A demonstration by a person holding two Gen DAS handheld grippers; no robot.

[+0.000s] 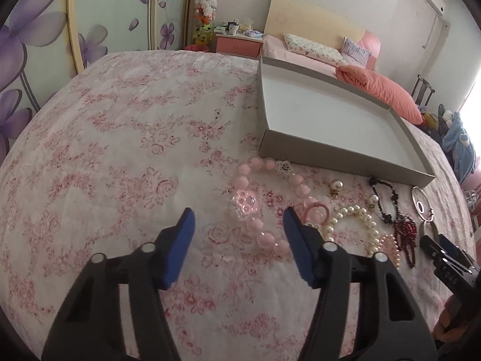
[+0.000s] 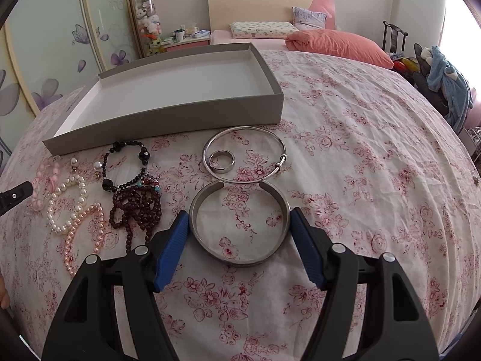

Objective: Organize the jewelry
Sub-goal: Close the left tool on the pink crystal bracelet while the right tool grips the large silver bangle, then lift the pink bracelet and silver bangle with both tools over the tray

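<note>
On my right gripper (image 2: 239, 215) the jaws stand wide apart, one blue pad on each side of the open metal cuff (image 2: 240, 222), which lies flat on the flowered sheet (image 2: 360, 156); whether the pads touch the cuff I cannot tell. At 12 o'clock from the cuff, touching its open ends, lies the thin wire bangle (image 2: 245, 155), with a small metal ring (image 2: 222, 161) inside its loop. At 10 o'clock lie the dark red bead strand (image 2: 135, 207) and the black bead bracelet (image 2: 126, 162); at 9 o'clock lie the white pearl bracelet (image 2: 67, 204) and the pink pearl strand (image 2: 81, 234). The grey tray (image 2: 168, 120) sits beyond, from 10 to 12 o'clock, its white floor bare. On my left gripper (image 1: 237, 219) the jaws are also apart, clamping nothing. The pink bead necklace (image 1: 264, 198) lies at 1 o'clock, its lower beads just beside the right pad. The tray (image 1: 330, 156) sits at 1 o'clock beyond it.
</note>
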